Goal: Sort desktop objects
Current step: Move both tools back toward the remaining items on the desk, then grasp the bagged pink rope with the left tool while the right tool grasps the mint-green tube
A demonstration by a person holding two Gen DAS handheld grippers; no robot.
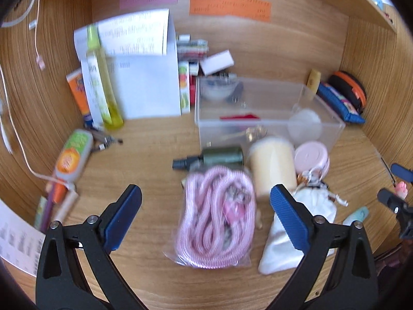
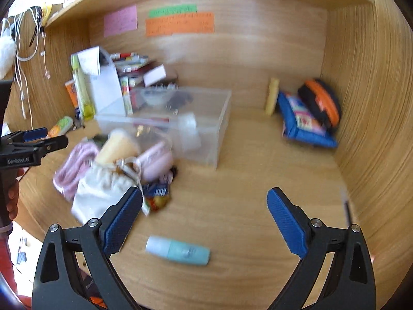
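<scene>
The left gripper hovers with its blue-padded jaws spread wide and nothing between them. Straight ahead of it, lying on the wooden desktop in the gap between the two fingers, is a clear bag of coiled pink cord; it is not touched by either pad. Just beyond the bag lie a dark green bottle on its side, a cream cylinder and a pink round case, all clustered against the front wall of a clear plastic box that stands toward the back of the desktop. A white cloth pouch lies under and beside the left gripper's right finger.

The right gripper is likewise wide open and empty. A small teal bottle with a pale cap lies on its side near the front edge of the desktop, between and slightly below the right gripper's fingers, closer to the left one and clear of both. In the back right corner a blue pouch leans against an orange-and-black case.
</scene>
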